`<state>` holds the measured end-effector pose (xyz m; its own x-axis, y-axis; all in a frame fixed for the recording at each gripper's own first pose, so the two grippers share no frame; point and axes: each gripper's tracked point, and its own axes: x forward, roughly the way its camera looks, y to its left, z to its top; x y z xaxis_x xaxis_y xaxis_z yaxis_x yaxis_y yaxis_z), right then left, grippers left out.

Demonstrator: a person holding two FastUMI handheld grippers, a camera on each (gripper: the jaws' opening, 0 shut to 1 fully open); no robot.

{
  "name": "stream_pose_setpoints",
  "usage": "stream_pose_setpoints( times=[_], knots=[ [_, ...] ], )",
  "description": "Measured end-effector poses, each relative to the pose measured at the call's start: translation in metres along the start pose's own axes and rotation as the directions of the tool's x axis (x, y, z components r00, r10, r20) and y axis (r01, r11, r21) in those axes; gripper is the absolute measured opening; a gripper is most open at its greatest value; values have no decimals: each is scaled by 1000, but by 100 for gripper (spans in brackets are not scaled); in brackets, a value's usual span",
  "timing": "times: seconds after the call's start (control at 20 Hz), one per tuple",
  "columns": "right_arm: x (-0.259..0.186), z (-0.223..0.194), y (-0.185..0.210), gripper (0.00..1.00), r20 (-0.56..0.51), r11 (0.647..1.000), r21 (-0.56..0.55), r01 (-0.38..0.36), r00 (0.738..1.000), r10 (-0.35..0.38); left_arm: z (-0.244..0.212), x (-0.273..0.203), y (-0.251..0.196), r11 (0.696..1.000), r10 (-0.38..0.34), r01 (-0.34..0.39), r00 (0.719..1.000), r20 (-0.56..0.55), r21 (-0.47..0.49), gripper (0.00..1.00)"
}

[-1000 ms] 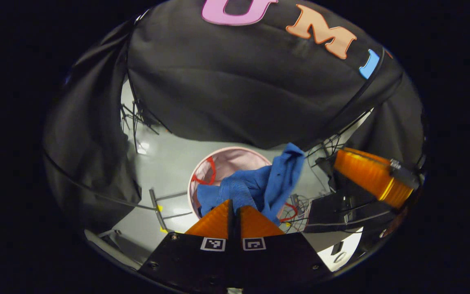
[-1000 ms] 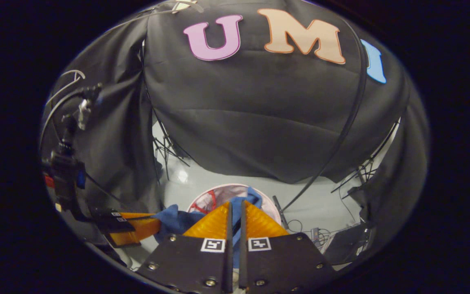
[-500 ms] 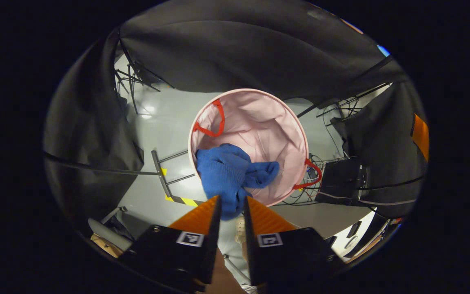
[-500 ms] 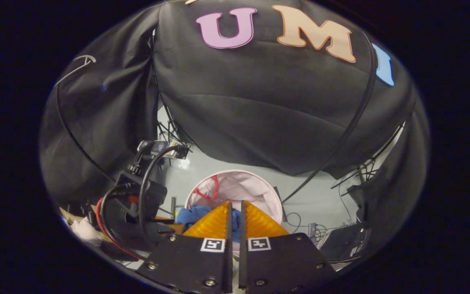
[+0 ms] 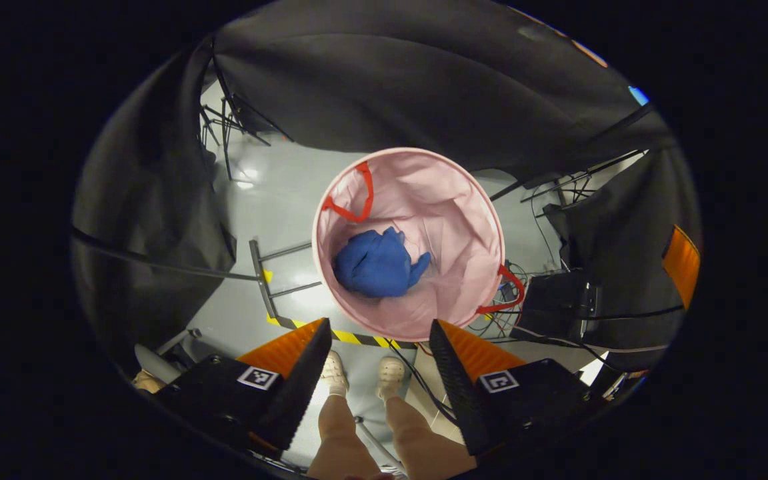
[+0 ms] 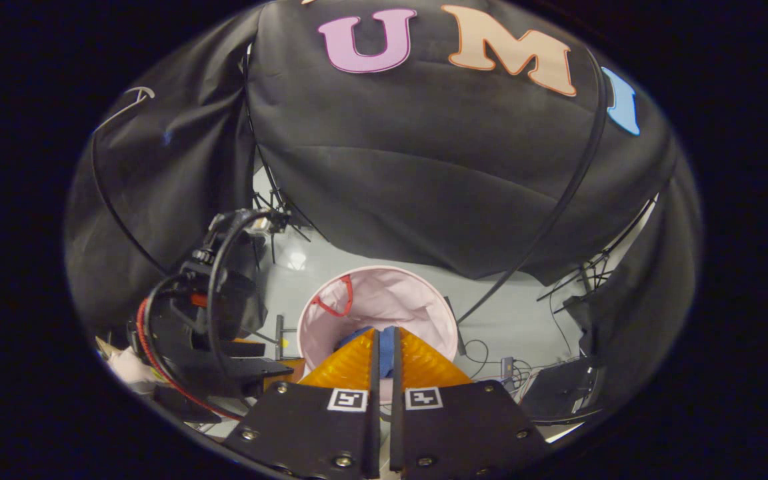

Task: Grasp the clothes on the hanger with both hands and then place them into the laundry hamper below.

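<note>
Blue crumpled cloth garment (image 5: 379, 264) lies bunched in the round pink fabric hamper (image 5: 471, 200), directly below your spread left gripper (image 5: 379, 347); your right gripper (image 6: 384, 347) is nearly pressed together.

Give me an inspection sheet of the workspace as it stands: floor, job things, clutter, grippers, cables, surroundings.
Surface: grey floor, striped tape by the hamper.
Job's things: blue garment bunched inside the pink hamper; neither gripper touches it.
Clutter: black box beside the hamper.
Grippers: left gripper open above the hamper; right gripper fingers nearly together, holding nothing.
Cables: tangle on the floor at the hamper's side.
Surroundings: black cloth wall, stands, the person's shoes.
</note>
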<state>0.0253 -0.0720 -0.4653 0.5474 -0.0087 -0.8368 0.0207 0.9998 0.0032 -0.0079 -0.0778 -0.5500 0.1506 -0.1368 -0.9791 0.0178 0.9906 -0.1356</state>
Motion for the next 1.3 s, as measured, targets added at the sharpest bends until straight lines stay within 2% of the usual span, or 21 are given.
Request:
stream_pose_setpoints(
  times=[0.05,0.25,0.3,0.35,0.4,0.45,0.55,0.7,0.75,0.85,0.95,1.05,1.1,1.3],
  knots=[
    [2,-1,1,7,-4,1000,3,-1,1000,1,4,-8,0,1000,5,-5,1000,19,-8,100],
    [2,0,3,7,11,1000,30,4,1000,-4,42,-55,3,1000,17,-19,980,200,10,100],
    [0,0,5,10,17,999,37,-6,1000,6,48,-70,1,1000,16,-21,971,239,19,100],
    [-3,1,6,21,25,999,42,-8,1000,7,57,-86,-3,1000,5,-14,959,285,29,100],
    [-8,5,4,26,35,999,44,-2,999,1,65,-102,-9,999,-12,-2,944,330,41,100],
    [-12,5,7,35,43,999,51,-11,999,9,70,-117,-14,998,-27,8,931,365,55,100],
    [-22,14,6,57,71,998,59,-9,997,5,80,-149,-26,996,-57,22,901,431,87,100],
    [-51,37,2,100,137,998,58,0,991,-8,91,-195,-46,990,-104,38,852,513,138,100],
    [-65,52,1,99,188,998,58,5,982,-16,98,-213,-56,986,-127,45,827,548,162,99],
    [-101,85,-5,99,296,999,50,20,954,-34,109,-255,-74,977,-174,51,761,625,209,99],
    [-151,122,-14,97,417,998,48,49,906,-65,123,-302,-94,968,-214,45,665,715,247,99],
    [-201,158,-22,97,528,996,56,69,845,-88,138,-354,-110,960,-255,44,553,793,277,99],
    [-225,175,-25,94,581,995,59,77,808,-97,142,-382,-115,957,-270,46,493,827,285,98],
    [-321,223,-29,96,729,995,71,76,677,-104,144,-458,-114,948,-310,28,290,905,316,95]
  ],
)
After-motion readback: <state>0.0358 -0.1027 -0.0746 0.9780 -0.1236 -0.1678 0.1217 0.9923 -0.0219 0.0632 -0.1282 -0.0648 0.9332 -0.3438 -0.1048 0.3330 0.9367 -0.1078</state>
